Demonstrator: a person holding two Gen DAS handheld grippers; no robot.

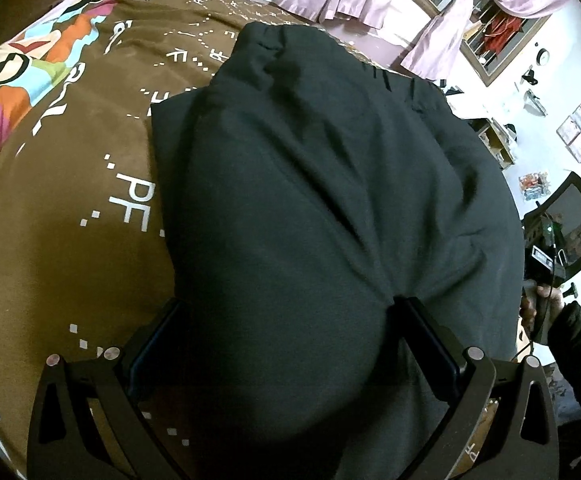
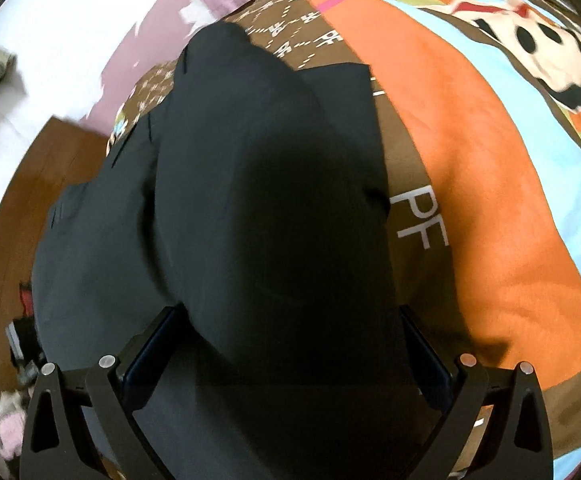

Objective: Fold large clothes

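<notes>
Here the dark garment (image 1: 310,208) lies on the patterned bedspread (image 1: 70,240), its long axis running straight ahead of both claws, with the left gripper (image 1: 286,344) and right gripper (image 2: 290,344) spread wide, clenching nothing.

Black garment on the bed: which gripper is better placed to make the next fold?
Probably the left gripper. Its jaws stand wide apart over the black garment, with one finger pressed into a crease. The right gripper also straddles it, open, but nothing shows it touching the cloth.
</notes>
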